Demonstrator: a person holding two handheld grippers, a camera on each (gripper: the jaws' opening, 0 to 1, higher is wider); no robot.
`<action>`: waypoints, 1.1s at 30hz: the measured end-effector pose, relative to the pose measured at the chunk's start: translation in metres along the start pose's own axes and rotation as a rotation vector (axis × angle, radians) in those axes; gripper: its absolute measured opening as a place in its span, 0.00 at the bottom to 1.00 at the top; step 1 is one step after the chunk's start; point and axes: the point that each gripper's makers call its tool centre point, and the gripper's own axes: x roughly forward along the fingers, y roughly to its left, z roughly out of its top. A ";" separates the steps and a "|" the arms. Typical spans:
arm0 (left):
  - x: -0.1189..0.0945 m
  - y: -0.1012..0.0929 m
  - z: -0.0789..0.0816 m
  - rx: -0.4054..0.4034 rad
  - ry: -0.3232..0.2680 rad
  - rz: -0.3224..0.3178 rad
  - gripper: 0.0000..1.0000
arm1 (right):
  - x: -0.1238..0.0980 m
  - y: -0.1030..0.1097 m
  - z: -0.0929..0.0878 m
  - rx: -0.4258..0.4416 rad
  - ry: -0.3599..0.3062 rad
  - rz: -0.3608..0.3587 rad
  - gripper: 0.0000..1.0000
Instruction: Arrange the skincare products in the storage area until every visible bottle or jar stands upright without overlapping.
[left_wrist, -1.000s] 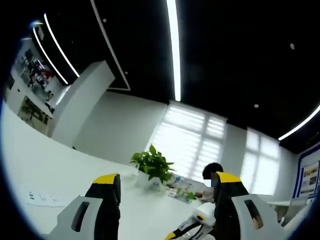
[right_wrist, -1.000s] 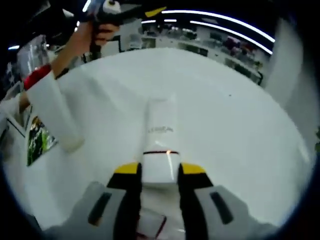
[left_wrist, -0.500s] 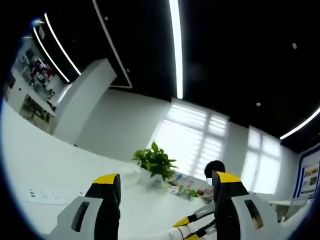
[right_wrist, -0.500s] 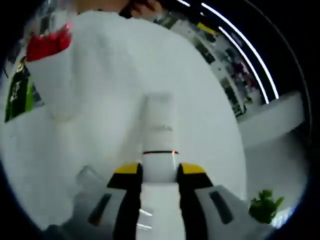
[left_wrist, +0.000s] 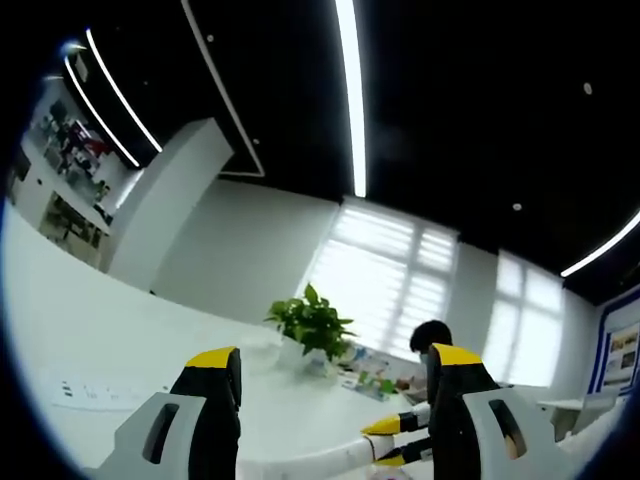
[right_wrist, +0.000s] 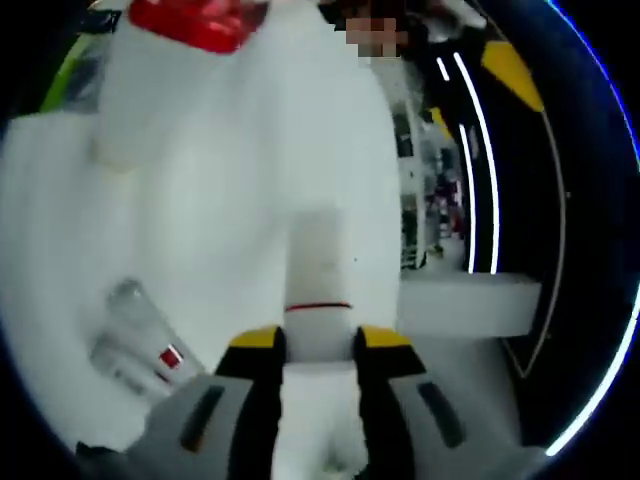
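The right gripper (right_wrist: 310, 345) is clenched on a white tube (right_wrist: 318, 290), its yellow-tipped jaws pinching the tube just below the thin red band, with the longer part of the tube running straight out ahead of the jaws. The tube looks to be carried off the white table (right_wrist: 60, 220), and I judge it is being turned so that it can be stood on end rather than left lying. Down to the left of those jaws lies a clear, flat-looking bottle with a red mark (right_wrist: 135, 345), on its side on the table; that one probably wants righting too. Farther ahead and to the left stands a large white container with a red top (right_wrist: 160, 80), too blurred to name with any certainty.

The left gripper (left_wrist: 335, 365) is raised and pointed away from the work, toward the ceiling and far wall, jaws spread wide with nothing between them; it seems simply held out of the way. Ahead between its jaws sits a potted plant (left_wrist: 310, 325) on the white table. The other gripper's yellow tips peek in low, beside the left gripper's right-hand jaw.
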 end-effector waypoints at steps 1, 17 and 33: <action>0.000 0.000 0.000 -0.001 -0.001 0.001 0.78 | -0.003 -0.001 0.002 -0.014 0.000 -0.014 0.27; -0.003 0.007 0.002 -0.007 -0.011 0.013 0.78 | -0.025 -0.016 0.008 -0.077 -0.005 -0.147 0.26; 0.003 0.008 -0.020 -0.122 0.028 -0.054 0.78 | -0.044 -0.032 0.003 -0.034 -0.035 -0.227 0.26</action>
